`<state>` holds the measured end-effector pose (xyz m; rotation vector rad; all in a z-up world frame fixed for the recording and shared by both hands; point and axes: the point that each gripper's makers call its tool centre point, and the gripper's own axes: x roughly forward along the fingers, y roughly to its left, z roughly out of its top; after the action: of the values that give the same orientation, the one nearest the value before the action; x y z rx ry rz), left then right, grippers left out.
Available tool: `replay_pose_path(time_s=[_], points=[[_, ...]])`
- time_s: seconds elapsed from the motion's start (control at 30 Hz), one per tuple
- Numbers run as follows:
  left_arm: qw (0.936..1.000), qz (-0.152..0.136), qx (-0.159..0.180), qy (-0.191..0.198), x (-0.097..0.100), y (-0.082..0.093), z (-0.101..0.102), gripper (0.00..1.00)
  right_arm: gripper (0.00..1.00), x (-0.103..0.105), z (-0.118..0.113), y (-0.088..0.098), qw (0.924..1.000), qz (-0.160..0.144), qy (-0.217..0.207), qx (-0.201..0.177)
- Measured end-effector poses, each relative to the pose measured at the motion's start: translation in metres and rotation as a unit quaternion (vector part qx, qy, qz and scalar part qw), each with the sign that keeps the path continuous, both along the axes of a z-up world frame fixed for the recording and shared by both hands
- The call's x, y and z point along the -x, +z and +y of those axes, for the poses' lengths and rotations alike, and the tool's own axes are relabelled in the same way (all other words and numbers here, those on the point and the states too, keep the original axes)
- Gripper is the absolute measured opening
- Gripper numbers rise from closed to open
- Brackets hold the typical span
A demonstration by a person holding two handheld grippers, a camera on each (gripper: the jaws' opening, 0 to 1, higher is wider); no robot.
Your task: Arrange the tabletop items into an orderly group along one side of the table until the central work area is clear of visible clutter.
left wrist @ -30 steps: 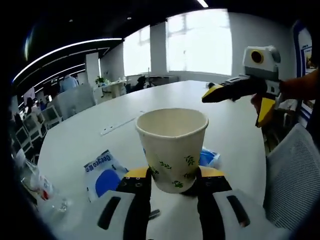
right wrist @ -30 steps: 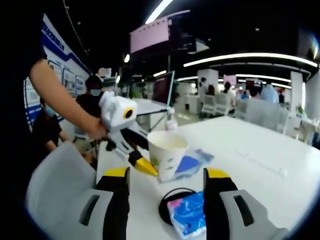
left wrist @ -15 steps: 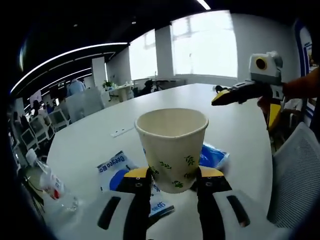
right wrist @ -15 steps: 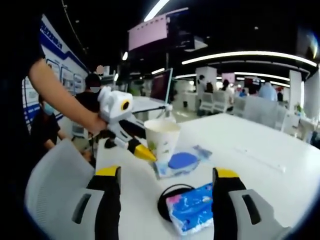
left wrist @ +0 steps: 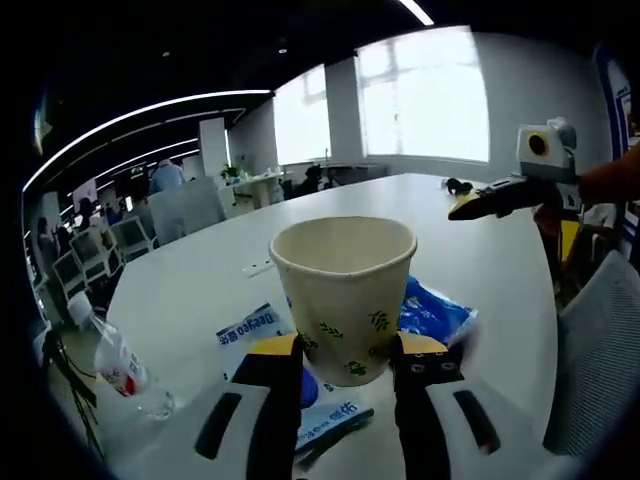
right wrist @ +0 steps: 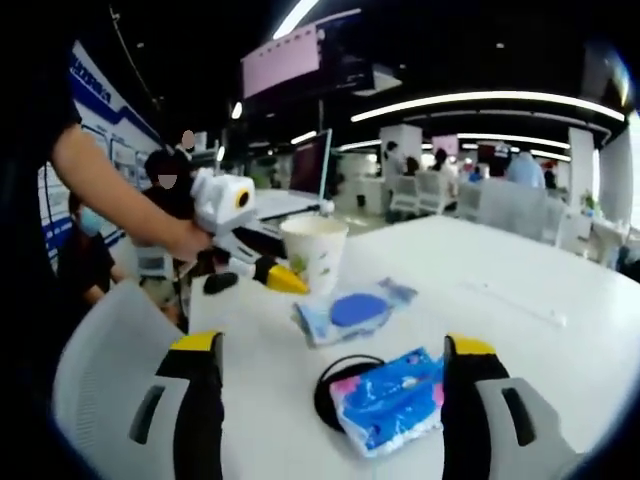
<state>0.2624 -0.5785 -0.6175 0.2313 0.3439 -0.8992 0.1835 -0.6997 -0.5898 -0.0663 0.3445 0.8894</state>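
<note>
Currently | paper cup [left wrist: 345,295]: upright, clamped between left gripper [left wrist: 345,360] jaws above white table [left wrist: 200,280] | right gripper [right wrist: 330,375]: jaws spread, nothing held | tissue pack [right wrist: 392,400]: directly ahead between its jaws, nearer this hand, long axis crosswise.

Little here reads clearly to me. In my left gripper view, the white and blue flat plastic packet [left wrist: 262,330] lying on the table left of the cup carries blue lettering that looks like "Deeyeo", seen at a slant; I cannot make out the smaller print beside it.
</note>
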Motion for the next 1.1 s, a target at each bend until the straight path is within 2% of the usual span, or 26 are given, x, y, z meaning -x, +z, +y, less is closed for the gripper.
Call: replay_pose_path(time_s=[0.1,0.53,1.1], points=[[1.0,-0.003,0.002,0.006,-0.005,0.001,0.003,0.34,0.94,0.0,-0.003,-0.004,1.0,0.006,-0.004,0.004],[0.999,-0.006,0.01,0.042,-0.023,0.0,0.023,0.34,0.94,0.002,-0.011,-0.013,0.9997,0.019,-0.011,0.015],[0.9969,-0.01,0.011,0.077,-0.044,-0.003,0.046,0.34,0.93,-0.002,-0.011,-0.015,0.9994,0.022,-0.014,0.021]])
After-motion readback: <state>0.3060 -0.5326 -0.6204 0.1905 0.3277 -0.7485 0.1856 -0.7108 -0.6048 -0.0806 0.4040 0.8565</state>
